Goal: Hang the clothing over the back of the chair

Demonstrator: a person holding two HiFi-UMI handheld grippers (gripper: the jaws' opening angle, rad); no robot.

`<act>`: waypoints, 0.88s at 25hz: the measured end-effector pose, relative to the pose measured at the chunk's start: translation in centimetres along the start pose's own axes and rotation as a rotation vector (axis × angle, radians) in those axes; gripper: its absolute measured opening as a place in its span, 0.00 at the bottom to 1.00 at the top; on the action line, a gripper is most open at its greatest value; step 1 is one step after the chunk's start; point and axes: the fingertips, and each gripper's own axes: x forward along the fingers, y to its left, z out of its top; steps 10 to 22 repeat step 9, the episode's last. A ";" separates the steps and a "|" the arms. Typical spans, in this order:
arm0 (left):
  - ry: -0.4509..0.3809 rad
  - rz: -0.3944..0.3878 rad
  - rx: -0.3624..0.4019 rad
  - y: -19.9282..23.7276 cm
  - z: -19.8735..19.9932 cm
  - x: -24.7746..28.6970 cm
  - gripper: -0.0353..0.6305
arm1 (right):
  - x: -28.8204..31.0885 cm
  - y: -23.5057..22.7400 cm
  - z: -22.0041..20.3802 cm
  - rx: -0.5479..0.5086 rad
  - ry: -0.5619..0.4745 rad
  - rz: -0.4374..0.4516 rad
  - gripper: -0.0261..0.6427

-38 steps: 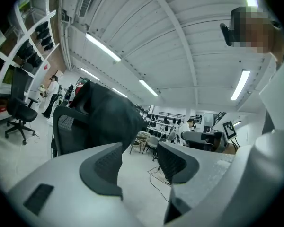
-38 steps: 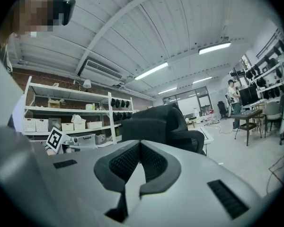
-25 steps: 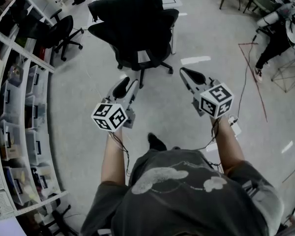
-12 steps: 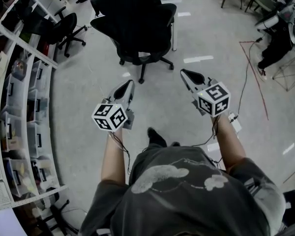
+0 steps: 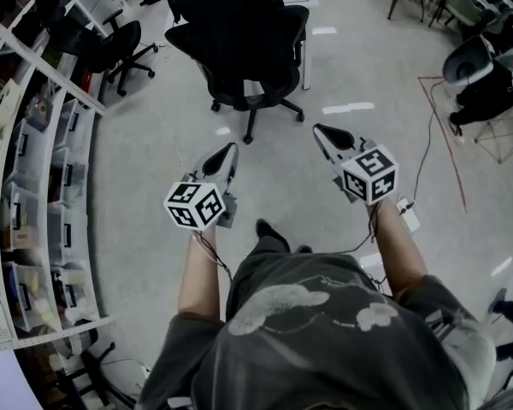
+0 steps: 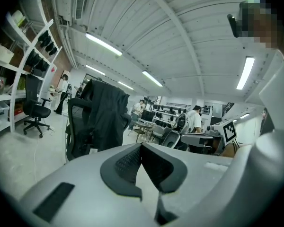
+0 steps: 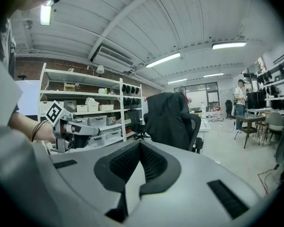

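Apparently the job is done: the left gripper [image 5: 226,152] has its fingers pressed together on nothing, and well ahead of their tips the dark jacket [image 5: 231,15] hangs over the back of the chair [image 5: 265,84]. The right gripper [image 5: 321,131] is likewise closed and empty, equally far short of the chair. How the jacket falls behind the backrest is hidden.

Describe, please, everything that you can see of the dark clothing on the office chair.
The clothing is black, of soft matte fabric, maybe a jacket. It lies draped over the backrest of the black office chair, covering its top and hanging down in loose folds. Only the chair touches it. The chair stands on the grey floor.
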 end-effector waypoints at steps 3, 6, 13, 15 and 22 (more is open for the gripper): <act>-0.013 0.004 0.007 -0.1 0.0 -0.6 0.06 | -0.4 -0.1 -0.4 0.000 -0.006 -0.009 0.03; -0.009 0.015 0.008 0.1 -0.5 -1.1 0.06 | -0.9 0.0 -1.0 0.021 -0.012 -0.014 0.03; -0.004 0.027 -0.004 0.3 -1.1 -1.3 0.06 | -1.4 0.0 -1.7 0.036 -0.010 -0.014 0.03; -0.004 0.027 -0.004 0.3 -1.1 -1.3 0.06 | -1.4 0.0 -1.7 0.036 -0.010 -0.014 0.03; -0.004 0.027 -0.004 0.3 -1.1 -1.3 0.06 | -1.4 0.0 -1.7 0.036 -0.010 -0.014 0.03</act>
